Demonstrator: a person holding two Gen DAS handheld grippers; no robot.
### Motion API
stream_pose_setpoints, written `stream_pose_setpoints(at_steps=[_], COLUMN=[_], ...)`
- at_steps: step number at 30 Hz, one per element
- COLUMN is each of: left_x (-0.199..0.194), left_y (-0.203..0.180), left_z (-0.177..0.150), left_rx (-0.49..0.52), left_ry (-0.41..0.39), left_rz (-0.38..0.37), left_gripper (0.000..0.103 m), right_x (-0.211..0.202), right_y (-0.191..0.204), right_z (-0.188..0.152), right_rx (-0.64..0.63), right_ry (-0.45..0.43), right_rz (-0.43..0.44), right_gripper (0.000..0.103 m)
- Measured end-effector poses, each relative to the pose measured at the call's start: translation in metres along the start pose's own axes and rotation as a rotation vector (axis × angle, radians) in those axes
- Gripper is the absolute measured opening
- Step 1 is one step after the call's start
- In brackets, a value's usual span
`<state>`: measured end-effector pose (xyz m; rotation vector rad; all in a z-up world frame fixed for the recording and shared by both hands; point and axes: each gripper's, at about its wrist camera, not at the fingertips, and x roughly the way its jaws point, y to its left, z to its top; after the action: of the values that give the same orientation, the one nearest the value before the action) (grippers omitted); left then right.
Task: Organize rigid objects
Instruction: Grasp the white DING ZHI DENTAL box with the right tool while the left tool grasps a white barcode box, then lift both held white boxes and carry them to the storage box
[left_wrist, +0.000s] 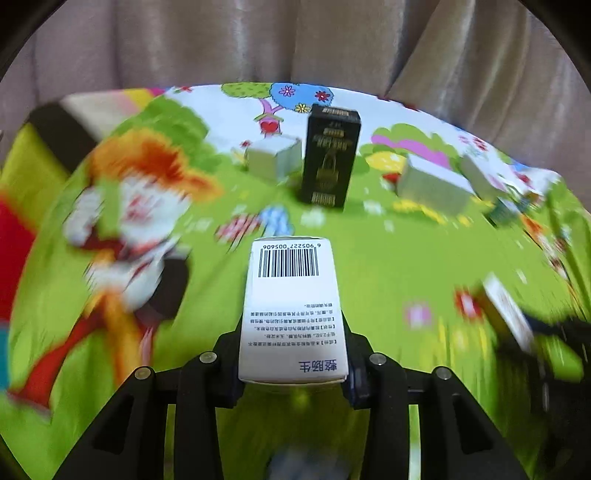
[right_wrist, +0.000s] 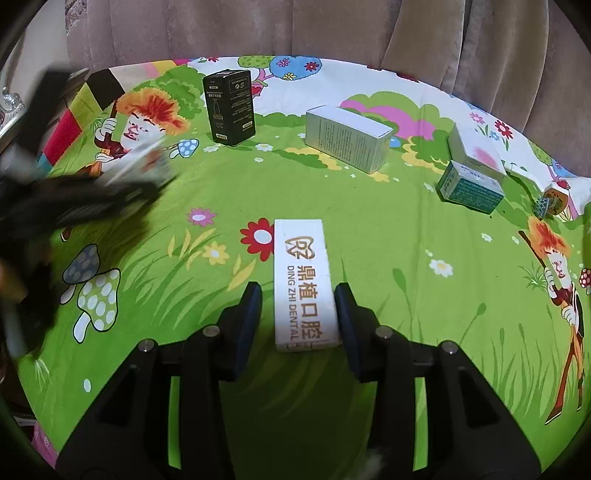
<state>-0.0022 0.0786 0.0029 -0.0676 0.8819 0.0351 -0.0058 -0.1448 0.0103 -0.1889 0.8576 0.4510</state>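
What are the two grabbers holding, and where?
Left gripper clamps the barcode box near its near end. Right gripper's jaws flank the dental box; no visible squeeze.

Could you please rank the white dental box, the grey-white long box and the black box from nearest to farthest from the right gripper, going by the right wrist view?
1. White dental box: between the right gripper fingers.
2. Grey-white long box: ahead, slightly right.
3. Black box: far left, standing upright.
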Motion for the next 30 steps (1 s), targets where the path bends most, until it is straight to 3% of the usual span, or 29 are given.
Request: stream_pose_setpoints(at_steps=[5,9,13,15,18,26,30], left_x=[-0.035,-0.035,-0.034,-0.034,-0.038,-0.090,-0.124], left_y=[0.018,0.026,0.012,0.016,0.026,0.030,0.038], left_z=[-0.043,-0.042,-0.044,-0.043,-0.045,-0.061,-0.076], left_rx=[0.005,-0.048,0.016,0.002,-0.040,-0.092,-0.137], left_ry=[-0.022,-0.030,-0.024,-0.022,-0.031,-0.143,-0.198], left_rz=[-0.022,-0.012,0.077,0.060,0.020,0.055,0.080], left_gripper=[0.041,0.041,0.041,0.041,0.041,0.041,0.041], right_x=[0.000,0.000,0.000,-0.001,-0.003,-0.055,-0.076], right_y=[0.001,0.003,0.005,0.006,0.011,0.086,0.117], right_z=[0.000,0.000,0.000,0.000,0.003,0.018,0.016], right_rx=[0.000,-0.008,-0.017,-0.011,0.043,-0.006,-0.057], right_ry=[0.000,-0.002,-0.003,-0.003,0.017,-0.108,-0.126], right_rz=[-0.001,-0.014,-0.025,-0.009,0.011,0.094,0.131], right_gripper=[0.046,0.046,0.043,0.035,0.035,0.034,0.034])
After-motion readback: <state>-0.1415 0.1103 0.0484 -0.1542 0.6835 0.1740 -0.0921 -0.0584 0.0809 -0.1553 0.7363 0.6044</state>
